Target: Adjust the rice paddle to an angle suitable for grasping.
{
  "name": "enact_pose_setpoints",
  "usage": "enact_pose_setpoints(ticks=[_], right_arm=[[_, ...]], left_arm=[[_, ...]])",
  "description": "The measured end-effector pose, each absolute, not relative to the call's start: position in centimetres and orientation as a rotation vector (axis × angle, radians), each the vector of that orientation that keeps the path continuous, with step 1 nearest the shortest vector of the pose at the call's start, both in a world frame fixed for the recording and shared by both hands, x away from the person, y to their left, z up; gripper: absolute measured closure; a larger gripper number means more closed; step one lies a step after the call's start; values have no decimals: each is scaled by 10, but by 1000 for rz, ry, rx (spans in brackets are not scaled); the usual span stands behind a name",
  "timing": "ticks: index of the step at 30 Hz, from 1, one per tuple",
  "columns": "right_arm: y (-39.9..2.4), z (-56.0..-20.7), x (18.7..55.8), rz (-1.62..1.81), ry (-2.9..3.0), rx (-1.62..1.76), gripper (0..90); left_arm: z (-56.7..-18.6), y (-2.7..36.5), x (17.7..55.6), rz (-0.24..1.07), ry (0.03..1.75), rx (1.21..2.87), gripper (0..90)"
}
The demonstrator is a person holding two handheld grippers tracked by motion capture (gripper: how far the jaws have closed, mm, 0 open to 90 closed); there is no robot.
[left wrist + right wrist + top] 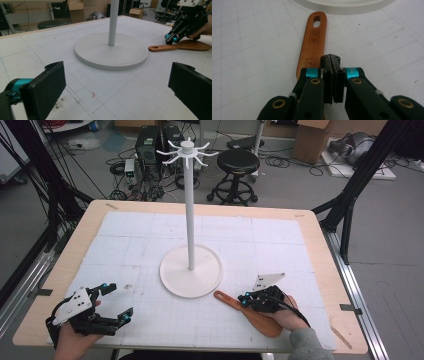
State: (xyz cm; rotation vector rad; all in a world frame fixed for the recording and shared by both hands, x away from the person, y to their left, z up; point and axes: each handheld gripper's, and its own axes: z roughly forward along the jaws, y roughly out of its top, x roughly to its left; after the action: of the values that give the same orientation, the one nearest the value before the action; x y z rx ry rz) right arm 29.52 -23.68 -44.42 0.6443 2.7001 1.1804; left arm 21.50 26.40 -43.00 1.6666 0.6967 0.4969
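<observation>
Wooden spatula (250,311) lies flat on the white gridded mat (280,235) of the table (325,265), near the front edge and right of the middle. Its long axis runs diagonally: the handle end with the slotted hanging hole (317,21) points toward the round base (191,270) of the white stand (190,205) and stops just short of its rim, while the broad blade end points back toward the front right corner, under the person's hand. The right gripper (245,299) sits over the handle's rear part; in the right gripper view its jaws are pressed together above the wood, with nothing between them, and whether they touch the spatula I cannot tell. The left gripper (116,302) rests near the front left corner, well apart from the spatula, its jaws spread wide and empty, aimed toward the stand's base.
</observation>
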Motion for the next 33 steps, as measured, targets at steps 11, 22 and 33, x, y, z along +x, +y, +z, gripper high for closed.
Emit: enact_pose_setpoints(ticks=[11,22,33], right_arm=[[-234,-442,294,1176,2706,619,893],[-239,-429,286,1292,2623,649,523],[-229,-413,277,1265,2531,693,0]], left_arm=[[-430,264,215,497,697,1667,18],[-430,263,216,493,700,1669,18],[-430,264,216,499,701,1673,18]])
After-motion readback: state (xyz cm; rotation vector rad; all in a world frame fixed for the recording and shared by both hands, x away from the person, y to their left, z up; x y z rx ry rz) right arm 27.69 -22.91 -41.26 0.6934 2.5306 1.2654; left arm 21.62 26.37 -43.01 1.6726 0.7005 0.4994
